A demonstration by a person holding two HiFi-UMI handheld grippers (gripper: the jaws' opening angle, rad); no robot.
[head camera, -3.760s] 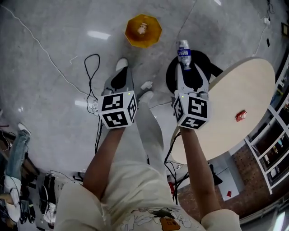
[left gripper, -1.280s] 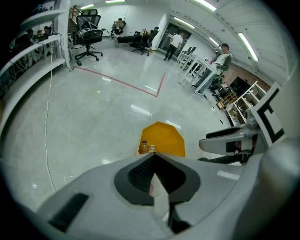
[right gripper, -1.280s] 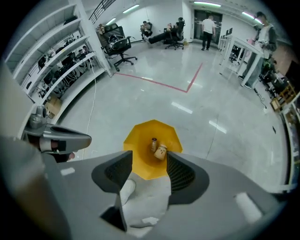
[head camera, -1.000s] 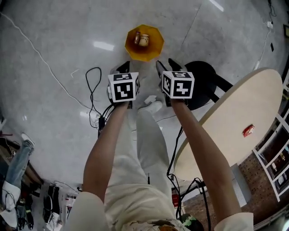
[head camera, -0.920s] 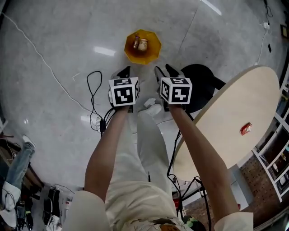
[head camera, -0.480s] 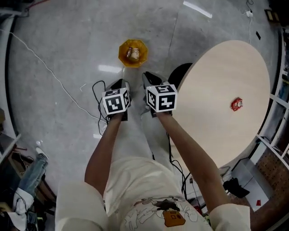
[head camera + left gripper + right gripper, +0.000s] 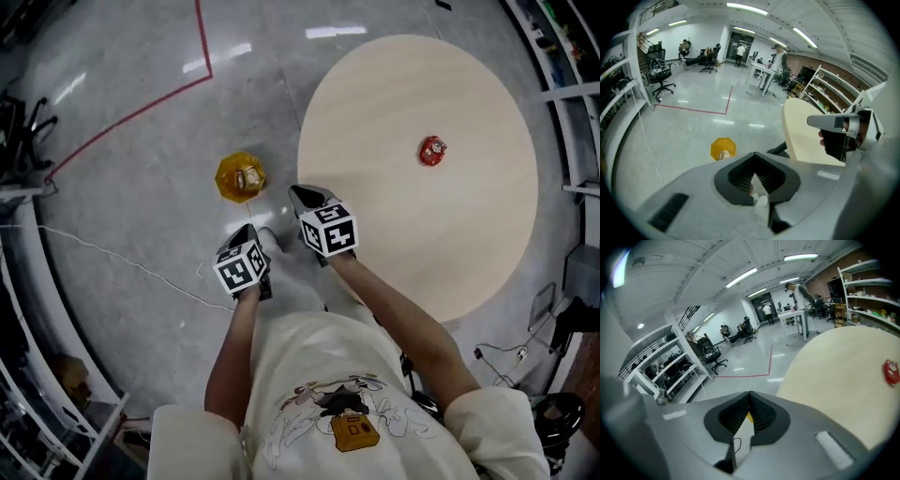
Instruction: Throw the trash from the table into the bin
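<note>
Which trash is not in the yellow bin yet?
The small red wrapper, alone on the round table; the other trash sits inside the bin.

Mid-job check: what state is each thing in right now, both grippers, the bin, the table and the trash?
Left gripper: shut, empty.
Right gripper: shut, jaws just closed, nothing between them.
Yellow bin: upright on the floor, trash inside.
Red wrapper: lying on the table, not yet picked up.
Round table: bears only the red wrapper.
</note>
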